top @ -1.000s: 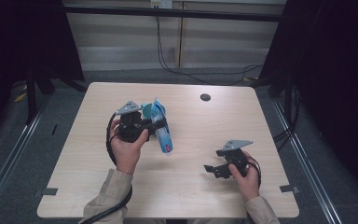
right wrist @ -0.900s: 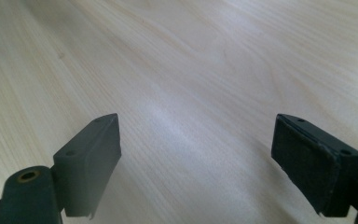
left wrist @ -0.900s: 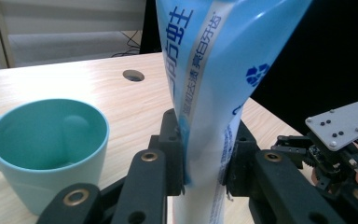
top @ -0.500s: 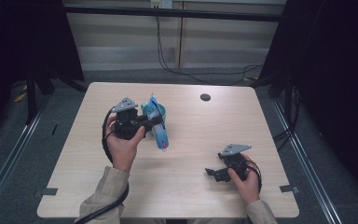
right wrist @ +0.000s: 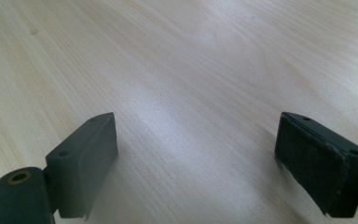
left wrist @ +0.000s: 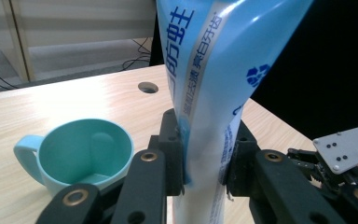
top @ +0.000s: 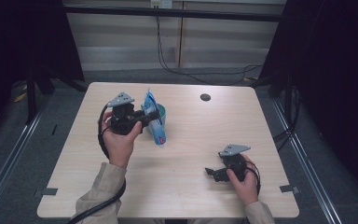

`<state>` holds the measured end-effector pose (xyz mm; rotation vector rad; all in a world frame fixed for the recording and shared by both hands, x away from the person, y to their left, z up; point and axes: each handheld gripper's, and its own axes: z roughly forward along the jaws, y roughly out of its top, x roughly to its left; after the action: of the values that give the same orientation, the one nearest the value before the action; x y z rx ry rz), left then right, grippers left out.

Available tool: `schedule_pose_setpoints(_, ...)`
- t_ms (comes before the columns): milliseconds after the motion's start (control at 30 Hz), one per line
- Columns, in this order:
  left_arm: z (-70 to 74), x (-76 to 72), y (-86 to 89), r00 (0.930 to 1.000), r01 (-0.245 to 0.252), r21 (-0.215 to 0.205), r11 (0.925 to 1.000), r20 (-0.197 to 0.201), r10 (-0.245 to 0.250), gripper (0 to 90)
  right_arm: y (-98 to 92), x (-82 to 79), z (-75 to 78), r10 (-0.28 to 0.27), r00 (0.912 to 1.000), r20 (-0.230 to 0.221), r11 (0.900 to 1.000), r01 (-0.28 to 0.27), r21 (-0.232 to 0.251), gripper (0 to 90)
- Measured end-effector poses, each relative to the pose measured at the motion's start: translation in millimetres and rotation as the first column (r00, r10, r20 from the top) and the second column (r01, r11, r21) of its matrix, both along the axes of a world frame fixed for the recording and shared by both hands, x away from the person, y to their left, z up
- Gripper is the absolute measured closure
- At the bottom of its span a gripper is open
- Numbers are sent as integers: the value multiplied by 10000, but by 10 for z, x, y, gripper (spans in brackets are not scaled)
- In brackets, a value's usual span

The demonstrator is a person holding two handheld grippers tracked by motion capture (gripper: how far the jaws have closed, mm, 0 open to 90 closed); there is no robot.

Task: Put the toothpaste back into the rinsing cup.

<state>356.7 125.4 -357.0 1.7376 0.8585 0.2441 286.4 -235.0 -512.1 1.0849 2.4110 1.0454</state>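
A blue and white toothpaste tube (top: 159,135) hangs upright in my left gripper (top: 151,116), which is shut on its middle. In the left gripper view both pads squeeze the tube (left wrist: 209,93). A teal mug (top: 162,111) stands on the table just behind the tube; it is empty (left wrist: 86,151), with its handle to the left. My right gripper (top: 209,171) rests low at the table's front right, apart from both. Its jaws stand wide open over bare wood (right wrist: 198,154).
The light wooden table (top: 191,135) has a small round hole (top: 205,97) near its far edge. My right gripper's grey plate (left wrist: 347,147) shows at the right of the left gripper view. Cables lie on the floor beyond the table.
My left gripper has shifted slightly left and away with the tube still in it. The right gripper has stayed where it was.
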Motion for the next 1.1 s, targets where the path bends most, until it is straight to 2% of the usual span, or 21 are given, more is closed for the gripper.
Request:
schedule_pose_setpoints(533, 141, 107, -7, 10000, -20, 159, 9999, 12, 20, 732, -1, 0, -1, 10, 10000, 14, 10000, -10, -5, 125)
schedule_pose_setpoints(667, 179, 134, 7, 10000, -36, -9, 10000, 43, 36, 732, 0, 0, -1, 9, 10000, 17, 10000, -9, -6, 126)
schedule_pose_setpoints(1100, 276, 232, 41, 9998, -183, 4, 9998, 82, 183, 732, 0, -1, 0, -6, 10000, 2, 10000, 6, 1, 125)
